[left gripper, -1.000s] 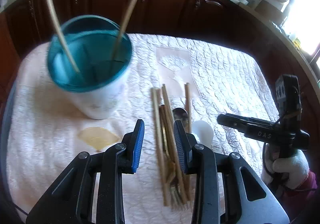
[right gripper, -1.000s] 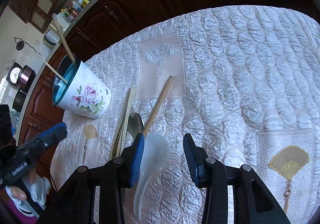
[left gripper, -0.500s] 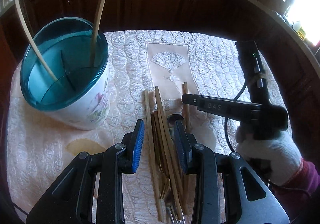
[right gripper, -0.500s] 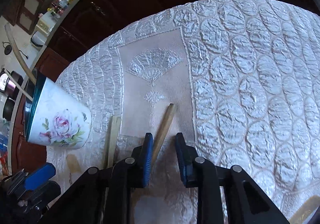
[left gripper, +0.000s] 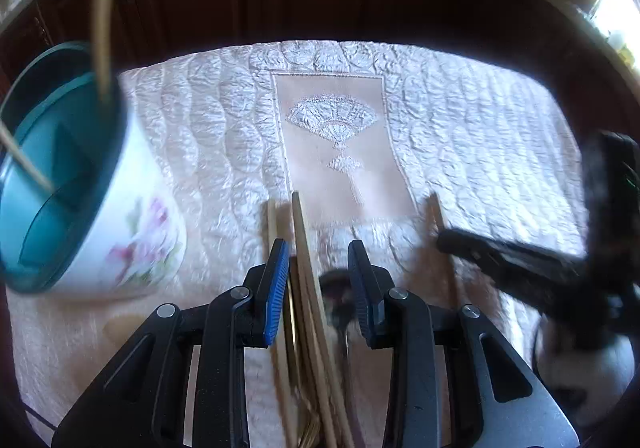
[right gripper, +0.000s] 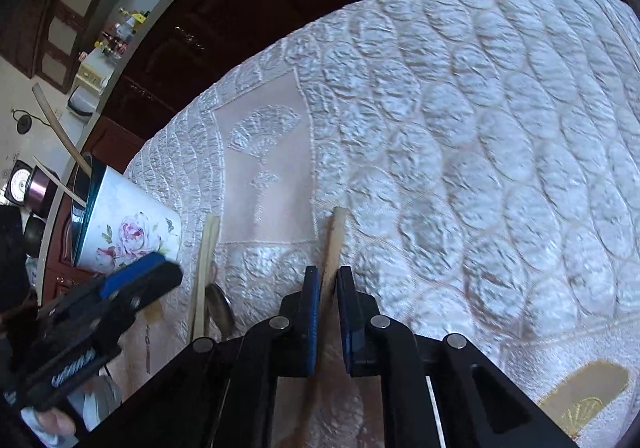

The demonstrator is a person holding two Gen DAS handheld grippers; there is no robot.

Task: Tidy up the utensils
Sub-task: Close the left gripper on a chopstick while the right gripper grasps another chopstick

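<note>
while the right gripper (right gripper: 328, 290) pinches a pale wooden chopstick (right gripper: 335, 236), the left gripper (left gripper: 319, 268) gapes over a bundle of chopsticks (left gripper: 306, 280).

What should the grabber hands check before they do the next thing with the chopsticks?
1. Right gripper pinching the lone chopstick: ok, jaws close on both sides of it.
2. Chopstick lifted off the tablecloth: cannot tell.
3. Left gripper open over the chopstick pile: ok.
4. Cup upright, with room inside: ok, only two chopsticks in it.
5. Way to the cup free: probably not ok, the left gripper sits between.
</note>
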